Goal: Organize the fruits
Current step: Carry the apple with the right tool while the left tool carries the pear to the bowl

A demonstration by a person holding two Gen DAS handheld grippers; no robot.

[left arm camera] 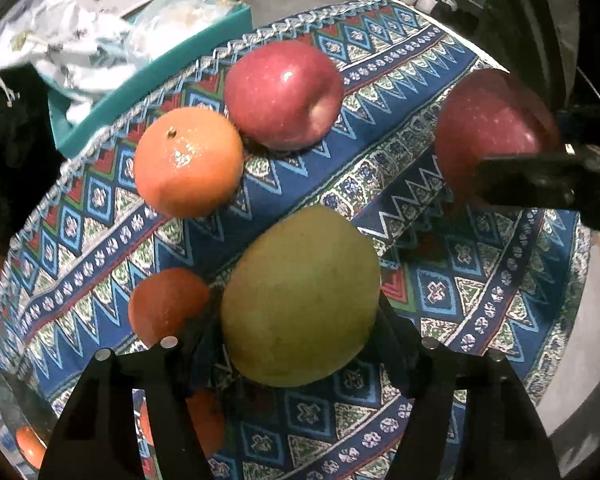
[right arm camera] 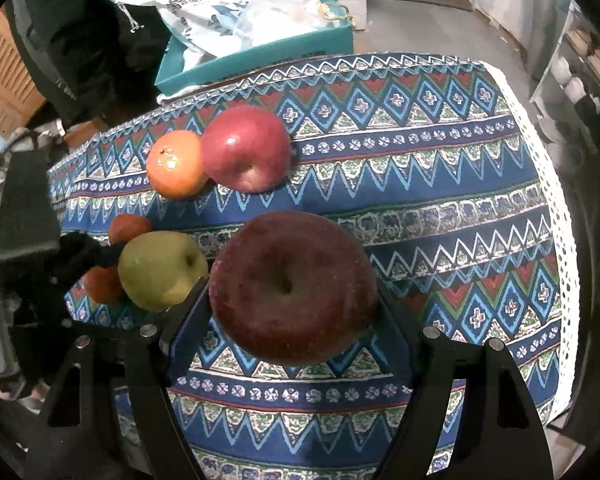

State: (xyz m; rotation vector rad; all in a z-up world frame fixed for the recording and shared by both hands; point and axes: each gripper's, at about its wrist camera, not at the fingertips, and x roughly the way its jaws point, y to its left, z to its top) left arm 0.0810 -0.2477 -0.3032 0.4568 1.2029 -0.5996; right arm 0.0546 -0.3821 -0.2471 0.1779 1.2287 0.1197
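Note:
My left gripper (left arm camera: 300, 320) is shut on a green apple (left arm camera: 300, 296), which also shows in the right wrist view (right arm camera: 160, 268). My right gripper (right arm camera: 292, 304) is shut on a dark red apple (right arm camera: 292, 284), seen at the right of the left wrist view (left arm camera: 492, 128). A second red apple (left arm camera: 284, 92) and an orange (left arm camera: 188, 160) sit together on the patterned tablecloth (left arm camera: 440, 280) further back. Two small reddish-orange fruits (left arm camera: 166, 304) lie beside and under the green apple; one (right arm camera: 129, 227) shows behind my left gripper's finger.
A teal box (right arm camera: 256, 56) with plastic bags and a rice sack stands beyond the table's far edge. The cloth's white lace edge (right arm camera: 552, 184) marks the table's right side. Shelves (right arm camera: 580, 68) stand at the far right.

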